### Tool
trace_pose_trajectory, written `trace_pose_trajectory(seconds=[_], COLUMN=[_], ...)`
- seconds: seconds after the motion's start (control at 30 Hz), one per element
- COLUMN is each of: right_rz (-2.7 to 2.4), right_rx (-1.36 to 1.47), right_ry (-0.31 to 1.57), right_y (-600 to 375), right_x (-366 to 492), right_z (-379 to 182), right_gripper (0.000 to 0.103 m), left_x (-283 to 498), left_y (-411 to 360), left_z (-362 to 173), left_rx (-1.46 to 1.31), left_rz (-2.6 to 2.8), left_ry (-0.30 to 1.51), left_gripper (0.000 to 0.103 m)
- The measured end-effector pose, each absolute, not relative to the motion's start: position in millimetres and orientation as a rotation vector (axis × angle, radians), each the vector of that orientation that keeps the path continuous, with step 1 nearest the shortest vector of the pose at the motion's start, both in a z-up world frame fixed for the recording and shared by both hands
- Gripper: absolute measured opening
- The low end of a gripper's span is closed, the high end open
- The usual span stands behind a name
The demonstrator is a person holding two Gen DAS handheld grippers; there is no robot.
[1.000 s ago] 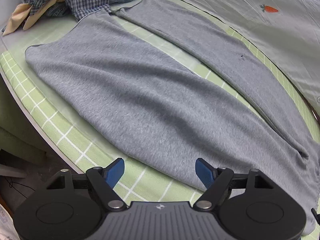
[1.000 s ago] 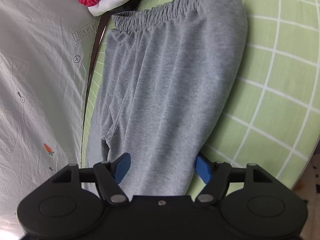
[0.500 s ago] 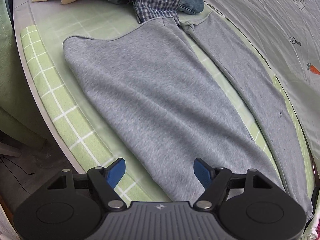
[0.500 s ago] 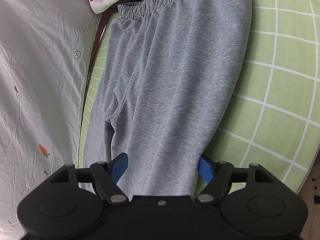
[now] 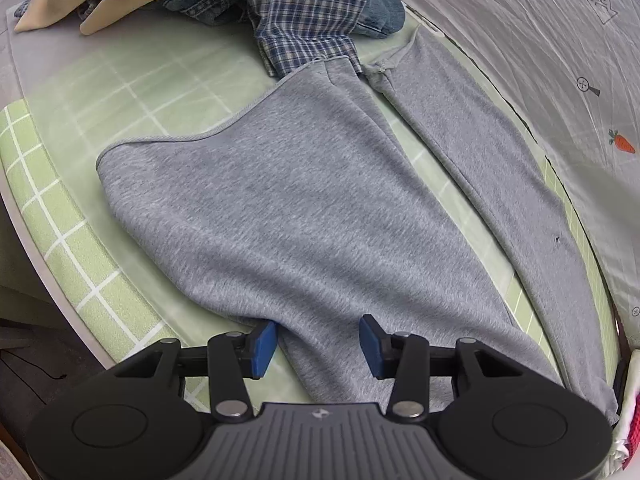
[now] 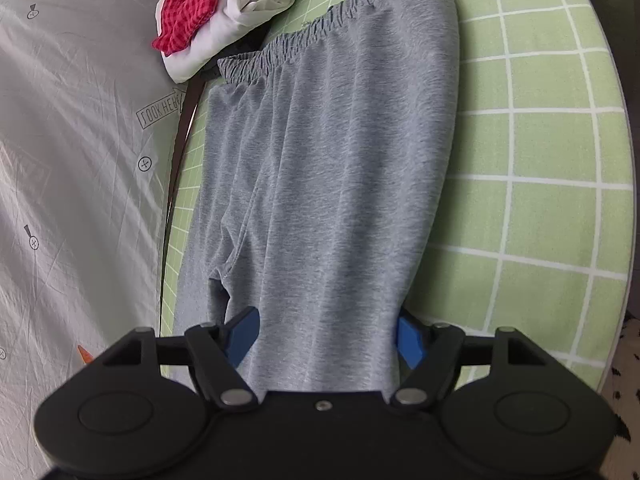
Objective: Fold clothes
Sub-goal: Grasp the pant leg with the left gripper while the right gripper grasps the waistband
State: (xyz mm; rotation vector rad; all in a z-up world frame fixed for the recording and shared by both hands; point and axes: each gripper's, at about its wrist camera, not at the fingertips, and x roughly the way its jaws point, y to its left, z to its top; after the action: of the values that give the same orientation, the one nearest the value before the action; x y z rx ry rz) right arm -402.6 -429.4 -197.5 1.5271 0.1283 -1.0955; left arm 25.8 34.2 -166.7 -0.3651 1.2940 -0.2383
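Observation:
Grey sweatpants (image 5: 304, 200) lie flat on the green checked table cover (image 5: 60, 240), legs spread toward the far end. In the right wrist view the same pants (image 6: 332, 180) show their elastic waistband (image 6: 304, 40) at the far end. My left gripper (image 5: 318, 344) is open, its blue pads either side of the near leg's edge, low over the cloth. My right gripper (image 6: 326, 338) is open, its pads straddling the near leg close to the crotch.
A pile of clothes with a plaid shirt (image 5: 304, 12) and jeans lies past the leg hems. A red checked cloth (image 6: 188, 8) on white fabric lies beside the waistband. A grey printed sheet (image 6: 72, 160) borders the table. The table edge (image 5: 44, 268) drops off on the left.
My left gripper has swung left and moved in over the near leg, its jaws narrowing. My right gripper has crept forward along the pants; its jaws stay open.

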Motion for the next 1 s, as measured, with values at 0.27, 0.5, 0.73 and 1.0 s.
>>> trace_pose_trajectory(seconds=[0.27, 0.5, 0.73, 1.0], right_rz=[-1.170, -1.161, -1.054, -0.971], right_rx=[1.594, 1.605, 1.609, 1.555], right_ry=[0.115, 0.191, 0.176, 0.159], right_y=[-436.3, -466.5, -486.1, -497.0], right_x=[-427.9, -435.6, -443.1, -428.2], right_z=[-209.9, -204.3, -169.6, -134.3], right_gripper=[0.007, 0.002, 0.002, 0.002], left_x=[17.8, 4.4, -10.5, 6.9], left_y=[32.5, 37.2, 29.3, 0.4], left_z=[-165.4, -167.1, -120.5, -64.9], left_rx=[-0.396, -0.498, -0.475, -0.405], left_rz=[-0.139, 0.024, 0.063, 0.008], left_ry=[1.261, 1.224, 1.109, 0.982], left_gripper=[0.045, 0.000, 0.000, 0.000])
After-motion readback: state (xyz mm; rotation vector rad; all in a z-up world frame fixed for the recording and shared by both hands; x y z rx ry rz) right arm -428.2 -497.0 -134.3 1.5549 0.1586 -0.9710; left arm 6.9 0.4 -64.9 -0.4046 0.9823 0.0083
